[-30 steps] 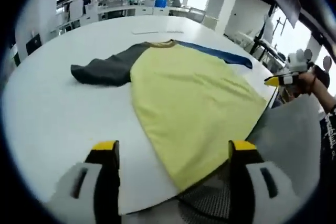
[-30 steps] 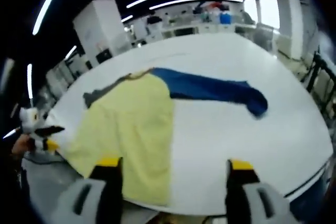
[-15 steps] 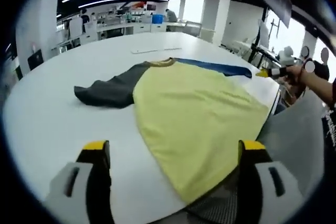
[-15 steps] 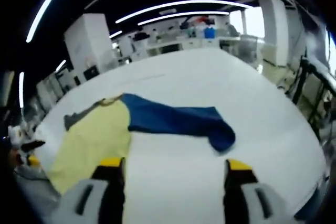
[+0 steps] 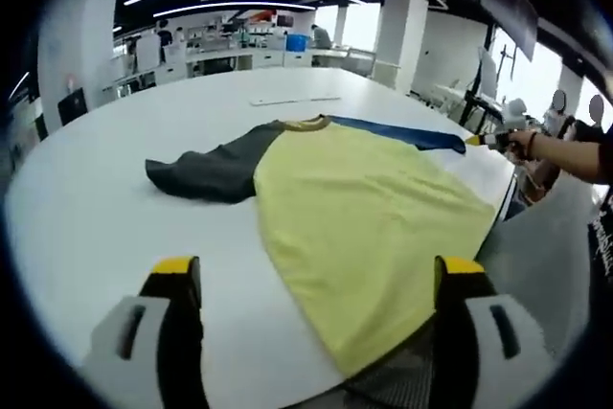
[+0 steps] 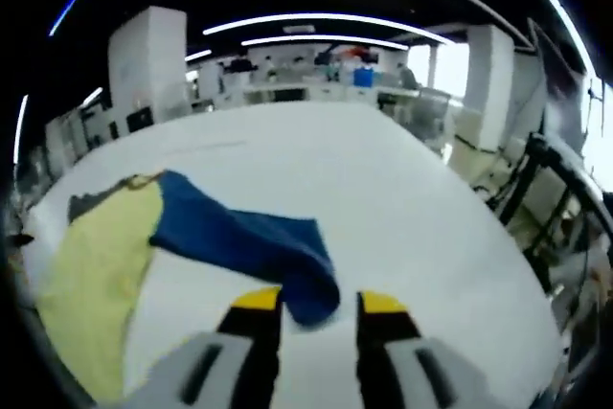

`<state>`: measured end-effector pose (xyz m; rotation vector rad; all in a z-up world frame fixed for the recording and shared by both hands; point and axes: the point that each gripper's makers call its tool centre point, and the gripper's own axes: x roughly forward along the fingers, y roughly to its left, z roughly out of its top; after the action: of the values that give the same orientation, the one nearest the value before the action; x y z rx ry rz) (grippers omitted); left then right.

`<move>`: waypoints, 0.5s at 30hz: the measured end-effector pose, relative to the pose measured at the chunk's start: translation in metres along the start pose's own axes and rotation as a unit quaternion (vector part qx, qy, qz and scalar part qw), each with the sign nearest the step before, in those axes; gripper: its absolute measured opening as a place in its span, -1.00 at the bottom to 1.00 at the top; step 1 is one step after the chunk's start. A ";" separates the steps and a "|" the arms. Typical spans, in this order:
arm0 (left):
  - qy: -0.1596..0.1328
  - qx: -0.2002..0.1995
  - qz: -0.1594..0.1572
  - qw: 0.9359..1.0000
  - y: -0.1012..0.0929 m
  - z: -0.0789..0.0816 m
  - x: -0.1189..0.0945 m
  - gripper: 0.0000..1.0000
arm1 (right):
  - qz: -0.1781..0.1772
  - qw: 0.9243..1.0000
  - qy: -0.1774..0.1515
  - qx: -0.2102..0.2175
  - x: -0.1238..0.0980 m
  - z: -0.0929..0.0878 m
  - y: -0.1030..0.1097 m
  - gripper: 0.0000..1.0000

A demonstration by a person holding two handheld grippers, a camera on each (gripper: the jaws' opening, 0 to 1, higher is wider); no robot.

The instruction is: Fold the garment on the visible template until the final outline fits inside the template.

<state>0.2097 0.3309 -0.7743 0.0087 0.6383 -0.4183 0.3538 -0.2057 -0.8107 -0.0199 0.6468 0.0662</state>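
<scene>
A shirt with a yellow body (image 5: 364,208), a grey sleeve (image 5: 206,171) and a blue sleeve (image 5: 397,131) lies flat on the round white table (image 5: 86,208). Its hem reaches the near table edge. My left gripper (image 5: 311,275) is open, wide apart, low over the hem side. A hand holds my right gripper (image 5: 493,141) at the end of the blue sleeve. In the right gripper view the blue sleeve (image 6: 239,237) runs from the yellow body (image 6: 96,256) to my right gripper (image 6: 319,302). Its jaws stand narrow on either side of the cuff, with a gap still showing.
A thin white strip (image 5: 295,100) lies on the table beyond the collar. A mesh chair back (image 5: 402,385) sits under the near edge. Dark frames (image 6: 565,227) stand off the table's right side. Desks and people are far behind.
My right gripper has come in to the blue sleeve's cuff and its jaws have narrowed around it. The left gripper has stayed nearly in place, still wide.
</scene>
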 end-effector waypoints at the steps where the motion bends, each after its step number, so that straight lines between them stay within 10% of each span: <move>1: -0.001 0.001 0.003 1.000 0.000 0.000 0.000 0.97 | -0.005 1.000 0.001 0.000 0.003 -0.001 -0.004 -0.55; 15: -0.001 -0.004 0.013 1.000 0.007 0.001 -0.003 0.88 | 0.003 0.999 0.003 0.038 0.024 -0.002 -0.009 -1.00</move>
<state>0.2110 0.3386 -0.7726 0.0098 0.6373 -0.3898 0.3722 -0.2136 -0.8266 0.0545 0.6540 0.0476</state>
